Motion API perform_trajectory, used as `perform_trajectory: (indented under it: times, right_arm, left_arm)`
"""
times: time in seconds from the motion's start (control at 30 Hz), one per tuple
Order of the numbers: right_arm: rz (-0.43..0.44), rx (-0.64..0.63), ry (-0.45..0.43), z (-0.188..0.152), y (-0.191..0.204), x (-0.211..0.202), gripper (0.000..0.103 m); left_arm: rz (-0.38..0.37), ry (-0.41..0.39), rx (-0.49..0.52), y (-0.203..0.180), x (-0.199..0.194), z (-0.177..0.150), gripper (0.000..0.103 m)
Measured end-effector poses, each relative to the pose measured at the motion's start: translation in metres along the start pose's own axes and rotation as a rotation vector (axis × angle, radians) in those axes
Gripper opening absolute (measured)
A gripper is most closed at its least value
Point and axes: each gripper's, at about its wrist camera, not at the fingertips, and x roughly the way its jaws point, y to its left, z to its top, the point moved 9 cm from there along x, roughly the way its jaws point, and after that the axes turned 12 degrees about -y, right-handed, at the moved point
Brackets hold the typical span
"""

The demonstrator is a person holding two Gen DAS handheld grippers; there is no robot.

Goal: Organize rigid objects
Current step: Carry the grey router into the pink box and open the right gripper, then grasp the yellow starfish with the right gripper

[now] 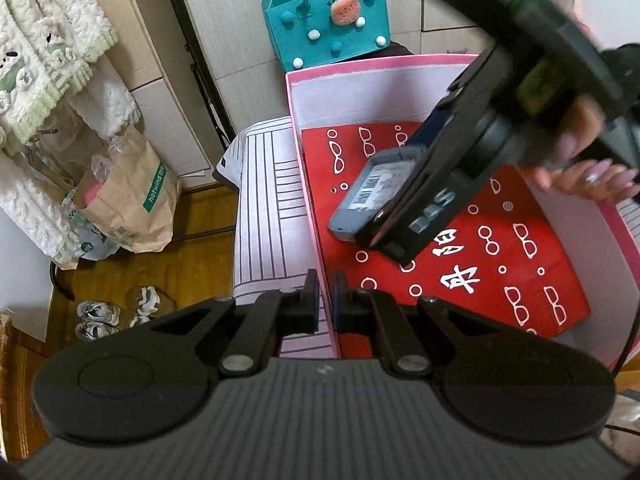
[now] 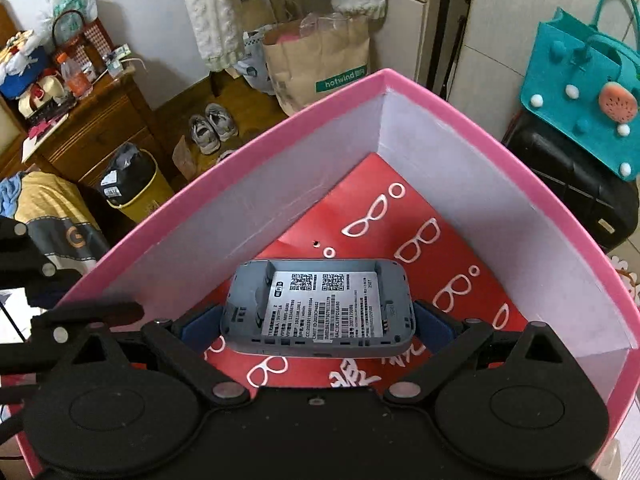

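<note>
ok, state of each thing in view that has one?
Right gripper: jaws shut on the router, inside the box.
Left gripper: jaws nearly shut on the box wall, it seems.
Router: held, back cover off, label showing, over the red sheet.
Box: open, no lid on.
Paper bag: upright, open, stuffed.
</note>
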Motion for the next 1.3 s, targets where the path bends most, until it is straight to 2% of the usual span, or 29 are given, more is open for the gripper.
perform_trajectory:
  times: [0.13, 0.23, 0.33, 0.4, 0.5, 0.67, 0.83, 0.93, 1.0, 1.3]
  right_arm:
    - [0.007, 0.009, -0.094, 0.006, -0.003, -0.045, 0.101]
    - [0.02, 0.017, -0.131, 0.002, -0.005, -0.086, 0.101]
    - [-0.016, 0.04, -0.168, -0.008, -0.013, -0.119, 0.101]
    - [-0.033, 0.037, -0.182, -0.011, -0.015, -0.126, 0.1]
    - [-0.063, 0.033, -0.162, -0.014, -0.017, -0.116, 0.094]
    - [-0.05, 0.053, -0.171, -0.031, -0.016, -0.126, 0.082]
    - [-0.06, 0.098, -0.232, -0.069, -0.026, -0.167, 0.081]
    - [-0.101, 0.122, -0.22, -0.102, -0.035, -0.177, 0.076]
    - [-0.128, 0.154, -0.203, -0.128, -0.041, -0.179, 0.069]
    - [-0.203, 0.281, -0.155, -0.223, -0.047, -0.16, 0.066]
  left_arm:
    - [-0.001, 0.002, 0.001, 0.0, 0.0, 0.0, 0.005]
    - [-0.007, -0.008, -0.003, 0.0, -0.001, -0.001, 0.005]
    - [-0.017, -0.017, -0.016, 0.001, -0.002, -0.002, 0.006]
    - [-0.018, -0.018, -0.02, 0.001, -0.002, -0.002, 0.006]
    - [-0.013, -0.021, -0.024, 0.0, -0.002, -0.002, 0.006]
    - [-0.009, -0.013, -0.029, 0.0, -0.003, -0.003, 0.005]
    - [-0.023, -0.008, -0.025, 0.0, -0.005, -0.003, 0.006]
    - [-0.02, -0.017, -0.008, 0.0, -0.005, -0.003, 0.006]
    - [-0.02, -0.021, -0.008, 0.001, -0.005, -0.004, 0.006]
    - [-0.001, -0.024, -0.01, 0.001, -0.005, -0.003, 0.004]
